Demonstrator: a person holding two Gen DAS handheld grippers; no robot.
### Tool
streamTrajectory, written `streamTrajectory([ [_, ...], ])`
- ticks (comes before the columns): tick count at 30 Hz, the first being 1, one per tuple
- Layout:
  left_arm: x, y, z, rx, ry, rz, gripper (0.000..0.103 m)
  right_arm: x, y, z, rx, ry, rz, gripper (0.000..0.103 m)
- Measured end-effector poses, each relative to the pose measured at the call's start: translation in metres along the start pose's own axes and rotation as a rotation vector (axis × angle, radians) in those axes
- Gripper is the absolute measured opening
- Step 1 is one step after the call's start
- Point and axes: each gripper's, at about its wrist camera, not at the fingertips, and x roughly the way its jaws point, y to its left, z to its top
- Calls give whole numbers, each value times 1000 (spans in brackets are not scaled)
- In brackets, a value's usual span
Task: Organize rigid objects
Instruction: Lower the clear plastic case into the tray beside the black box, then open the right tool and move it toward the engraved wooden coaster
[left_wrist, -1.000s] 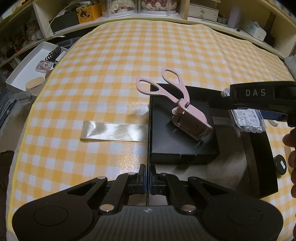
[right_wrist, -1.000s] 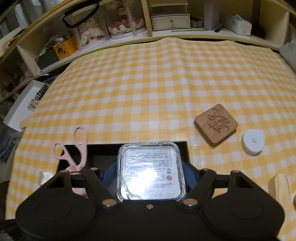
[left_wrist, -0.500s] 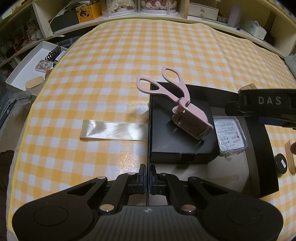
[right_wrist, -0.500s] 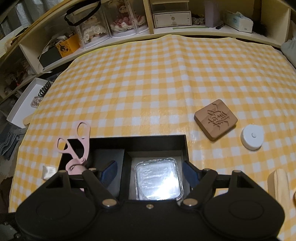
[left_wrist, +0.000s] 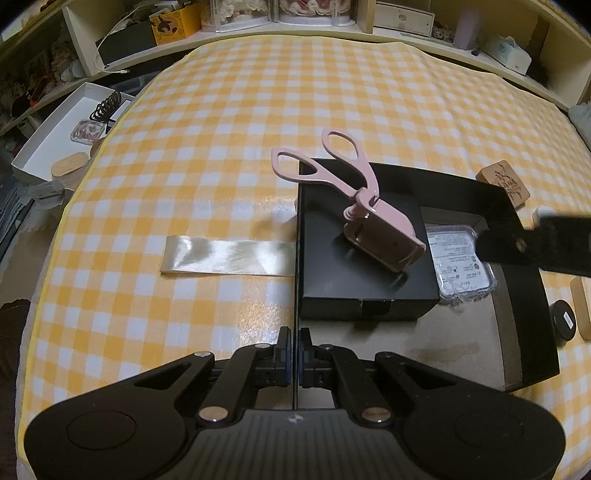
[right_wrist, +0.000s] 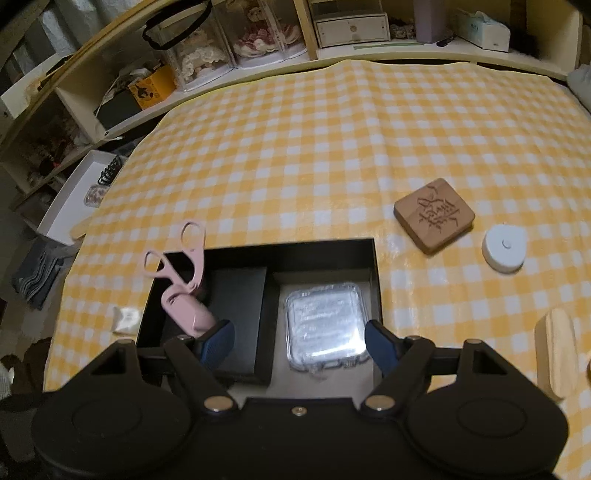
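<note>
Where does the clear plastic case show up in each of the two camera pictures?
Left wrist view: the clear plastic case lies right of centre, inside the black box, partly behind the right gripper.
Right wrist view: the case sits low and central, in the box's right-hand compartment, between the open right gripper fingers.
Shared landmark: the pink scissor-handled tool.

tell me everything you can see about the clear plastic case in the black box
The clear plastic case is flat and square with rounded corners and a ridged rim, glossy, with a printed label visible inside. It lies flat on the floor of the black box, in its right part, beside a raised black block. The right gripper stands open above it, not touching.
</note>
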Motion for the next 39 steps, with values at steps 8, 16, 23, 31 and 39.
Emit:
streamTrajectory([
  [8, -1, -2, -1, 0, 2, 0, 3, -21, -7, -17, -59, -1, 16, 90],
  [16, -2, -2, -2, 3, 3, 2, 3, -49, -20, -26, -133, -60, 66, 103],
  [23, -3, -1, -3, 5, -1, 0, 3, -62, -48, -24, -203, -120, 53, 103],
  [31, -4, -1, -2, 9, -2, 0, 3, -49, -97, -4, -244, -215, -14, 103],
  [39, -4, -1, -1, 20, -1, -1, 3, -14, -131, 20, -359, -275, 1, 103],
])
